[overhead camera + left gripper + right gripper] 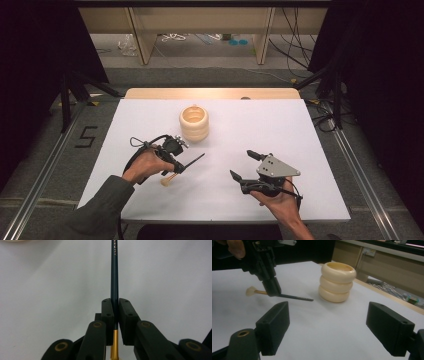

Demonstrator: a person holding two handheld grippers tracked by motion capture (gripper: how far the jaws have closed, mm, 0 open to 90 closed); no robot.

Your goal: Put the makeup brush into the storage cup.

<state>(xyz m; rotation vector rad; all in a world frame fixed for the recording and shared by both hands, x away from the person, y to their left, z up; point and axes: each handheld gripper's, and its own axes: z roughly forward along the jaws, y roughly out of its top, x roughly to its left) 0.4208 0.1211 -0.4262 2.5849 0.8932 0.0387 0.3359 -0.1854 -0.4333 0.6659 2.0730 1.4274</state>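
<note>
Holder [194, 123] stands apart from brush [186, 165] in left tongs [178, 167].

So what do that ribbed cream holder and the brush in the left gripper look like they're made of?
Holder: likely glazed ceramic or moulded plastic; smooth, glossy cream rings. Brush: dark lacquered handle, probably wood, a shiny gold ferrule that looks metal, and a pale tuft.

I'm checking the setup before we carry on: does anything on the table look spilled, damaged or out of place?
Nothing stands out. The cream ribbed holder stands upright on the white table. The left gripper is shut on a dark-handled brush, held about level; the right gripper is open and holds nothing.
</note>
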